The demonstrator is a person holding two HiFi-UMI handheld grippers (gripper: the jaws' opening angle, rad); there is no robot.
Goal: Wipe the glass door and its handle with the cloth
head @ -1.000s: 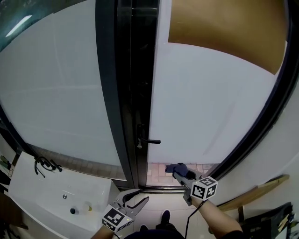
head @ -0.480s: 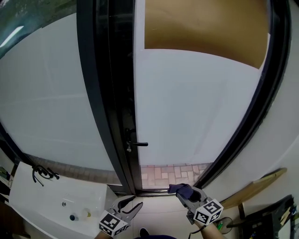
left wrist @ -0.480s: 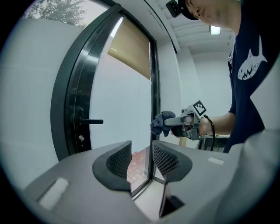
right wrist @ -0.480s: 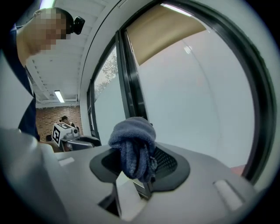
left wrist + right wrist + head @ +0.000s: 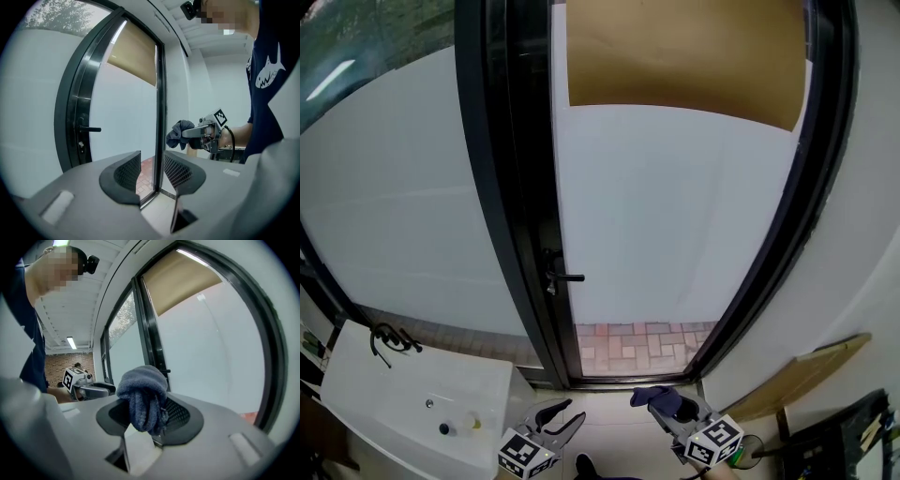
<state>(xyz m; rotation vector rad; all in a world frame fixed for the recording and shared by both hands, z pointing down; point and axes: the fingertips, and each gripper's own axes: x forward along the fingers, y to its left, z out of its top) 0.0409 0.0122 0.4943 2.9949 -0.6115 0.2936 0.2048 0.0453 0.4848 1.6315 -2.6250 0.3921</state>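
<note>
while both grippers sit low in the head view, well below the door handle, nothing touches the door yet.

below the handle and about level with it sideways, the left gripper has its jaws a moderate way apart. they hold nothing. its own view shows only the door's bottom frame through the gap.

the handle is a dark lever on the black door frame. its long axis runs level, pointing right toward the glass.

right of the handle stands the glass door, a tall frosted panel. a tan sheet covers its top. a clear strip at its foot shows brick paving outside.

below and to the right of the handle, the right gripper is clamped on the cloth. the cloth is dark blue and bunched into a wad that bulges past the jaw tips toward the door. it looks well apart from the glass.

judging from this, the right gripper is the one to do the wiping. the glass lies ahead of and above it, and the handle lies up and to its left. the wad would likely need to travel along the lever's level length.
</note>
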